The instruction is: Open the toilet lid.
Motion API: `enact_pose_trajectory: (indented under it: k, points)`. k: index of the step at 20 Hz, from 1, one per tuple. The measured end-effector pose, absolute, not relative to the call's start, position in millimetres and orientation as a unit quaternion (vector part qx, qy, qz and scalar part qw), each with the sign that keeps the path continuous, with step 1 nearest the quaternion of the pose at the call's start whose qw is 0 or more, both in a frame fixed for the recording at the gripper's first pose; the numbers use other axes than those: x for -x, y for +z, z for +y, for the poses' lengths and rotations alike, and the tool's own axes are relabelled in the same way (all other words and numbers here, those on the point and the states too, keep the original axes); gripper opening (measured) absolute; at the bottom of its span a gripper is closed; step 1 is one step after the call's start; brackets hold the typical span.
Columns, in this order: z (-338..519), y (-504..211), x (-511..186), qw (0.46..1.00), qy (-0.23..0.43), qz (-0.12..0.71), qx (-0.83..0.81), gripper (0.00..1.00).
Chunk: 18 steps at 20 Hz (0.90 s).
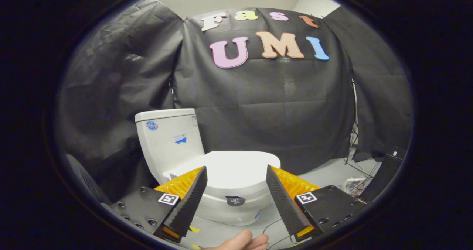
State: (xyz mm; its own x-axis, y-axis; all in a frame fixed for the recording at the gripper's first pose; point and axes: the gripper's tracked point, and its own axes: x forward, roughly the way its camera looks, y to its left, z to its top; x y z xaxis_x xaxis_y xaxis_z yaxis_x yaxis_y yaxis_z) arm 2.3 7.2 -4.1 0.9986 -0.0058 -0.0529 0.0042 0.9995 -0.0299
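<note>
Gripper view shows one toilet lid (236,168), down flat on the single white toilet (221,205), just ahead of the gripper (236,174), whose two fingers stand spread wide with nothing between them. One tank (168,143) rises behind. One hand (242,242) sits below.

The tongs' (236,172) fingers (190,200) stand wide apart and cover both sides of the closed toilet lid (232,168). The tank's (168,141) stickers are too small to read. A hand (242,242) below is cut off.
</note>
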Motion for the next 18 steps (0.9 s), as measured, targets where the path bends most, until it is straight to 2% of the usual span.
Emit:
enact_pose_trajectory:
  k: [18]
  points:
    - [-7, -55, -27, 0.996, -0.006, 0.065, -0.062, 0.99]
